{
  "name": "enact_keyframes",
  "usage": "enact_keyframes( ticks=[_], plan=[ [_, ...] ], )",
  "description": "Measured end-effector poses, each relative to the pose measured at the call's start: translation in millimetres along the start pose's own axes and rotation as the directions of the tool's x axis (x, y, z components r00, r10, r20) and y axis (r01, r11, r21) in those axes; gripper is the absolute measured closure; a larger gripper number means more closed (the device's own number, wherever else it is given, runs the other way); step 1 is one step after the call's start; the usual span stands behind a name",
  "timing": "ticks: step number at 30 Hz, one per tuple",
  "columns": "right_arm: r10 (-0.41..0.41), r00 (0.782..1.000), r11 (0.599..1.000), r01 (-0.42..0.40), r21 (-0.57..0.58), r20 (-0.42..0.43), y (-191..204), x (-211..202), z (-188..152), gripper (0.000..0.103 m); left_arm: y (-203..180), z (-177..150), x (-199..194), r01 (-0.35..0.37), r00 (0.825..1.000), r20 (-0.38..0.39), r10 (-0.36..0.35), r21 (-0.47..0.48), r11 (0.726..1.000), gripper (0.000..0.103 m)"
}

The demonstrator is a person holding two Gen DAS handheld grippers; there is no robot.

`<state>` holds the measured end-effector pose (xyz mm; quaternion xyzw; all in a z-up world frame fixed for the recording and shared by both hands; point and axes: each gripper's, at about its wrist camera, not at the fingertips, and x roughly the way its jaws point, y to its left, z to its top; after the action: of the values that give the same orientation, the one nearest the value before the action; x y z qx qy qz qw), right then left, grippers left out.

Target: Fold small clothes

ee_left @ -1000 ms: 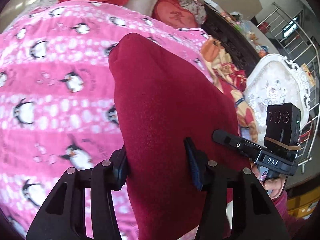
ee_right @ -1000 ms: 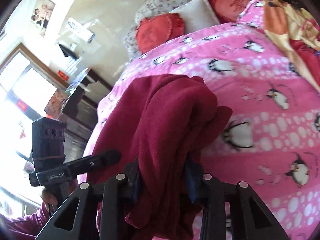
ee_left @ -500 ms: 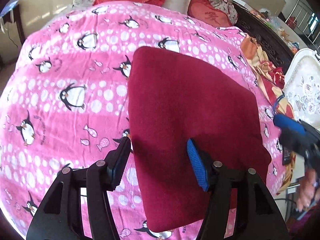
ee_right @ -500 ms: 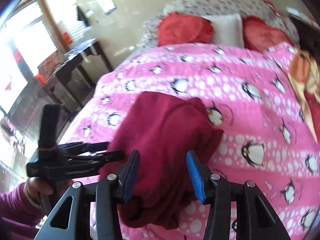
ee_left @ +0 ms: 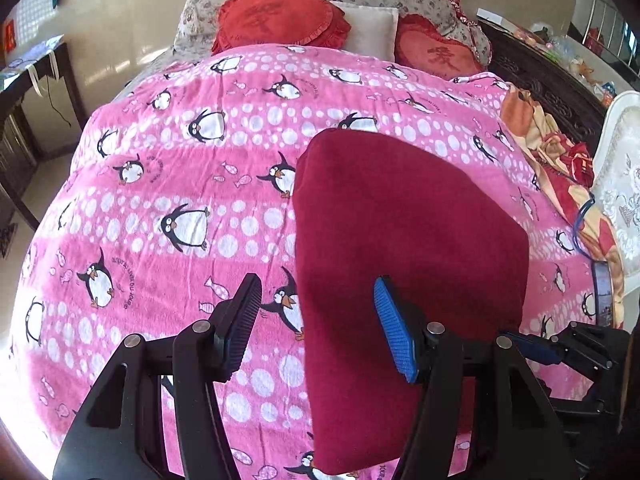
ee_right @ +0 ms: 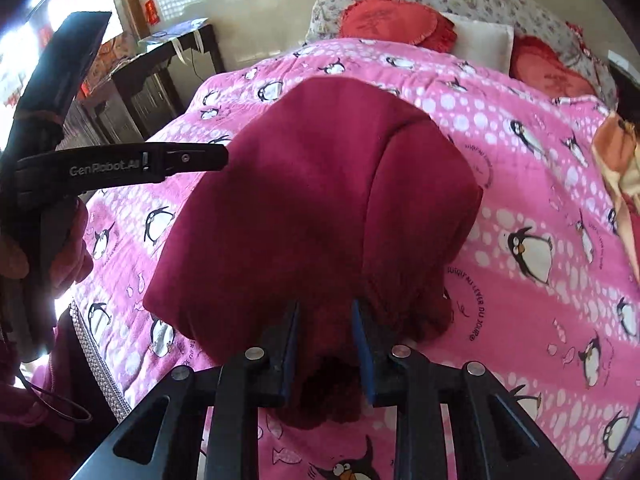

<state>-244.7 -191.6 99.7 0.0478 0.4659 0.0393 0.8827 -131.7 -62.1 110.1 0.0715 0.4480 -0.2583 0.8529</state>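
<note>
A dark red fleece garment [ee_left: 408, 248] lies folded on the pink penguin blanket [ee_left: 180, 200]. My left gripper [ee_left: 318, 320] is open above the garment's near left edge, holding nothing. In the right wrist view the garment [ee_right: 312, 200] is a thick mound, and my right gripper [ee_right: 325, 336] has its jaws narrowed around the bunched near edge of the cloth. The left gripper's body [ee_right: 120, 164] shows at the left of that view, held by a hand.
Red heart cushions [ee_left: 280, 20] and a white pillow [ee_left: 366, 30] sit at the head of the bed. An orange patterned quilt [ee_left: 560, 168] lies along the right side. A dark desk [ee_right: 160, 76] stands left of the bed, a white chair [ee_left: 620, 184] to the right.
My left gripper let go of the garment and drew back and up. The garment went from hanging to lying on the blanket. My right gripper opened, then narrowed on the cloth's near edge.
</note>
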Motion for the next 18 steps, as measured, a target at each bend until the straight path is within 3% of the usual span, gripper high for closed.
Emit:
enact_keyframes(
  ticks=[4,7,8,13,18],
  plan=[
    [0.033,0.999,0.999,-0.034,0.041,0.035,-4,-18,10,0.078,-5,1,-10,-0.006,0.999,0.034,0.006,0.002,1.0,0.044],
    [0.029,0.996,0.996,-0.036,0.078,0.09,-4,-31,20,0.054,-6,4,-17,-0.009,0.998,0.057,0.009,-0.005,1.0,0.044],
    [0.016,0.994,0.996,-0.026,0.089,0.111,-4,-36,24,0.052,-6,4,-20,-0.01,0.998,0.065,0.01,-0.008,1.0,0.044],
    [-0.056,0.988,0.991,0.037,0.127,0.145,-1,-45,43,0.052,-7,5,-31,-0.039,0.993,0.112,0.04,-0.015,0.999,0.044],
    [-0.079,0.981,0.978,0.043,0.203,0.175,-2,-47,53,0.052,-6,3,-37,-0.044,0.992,0.114,0.046,-0.018,0.999,0.044]
  ],
)
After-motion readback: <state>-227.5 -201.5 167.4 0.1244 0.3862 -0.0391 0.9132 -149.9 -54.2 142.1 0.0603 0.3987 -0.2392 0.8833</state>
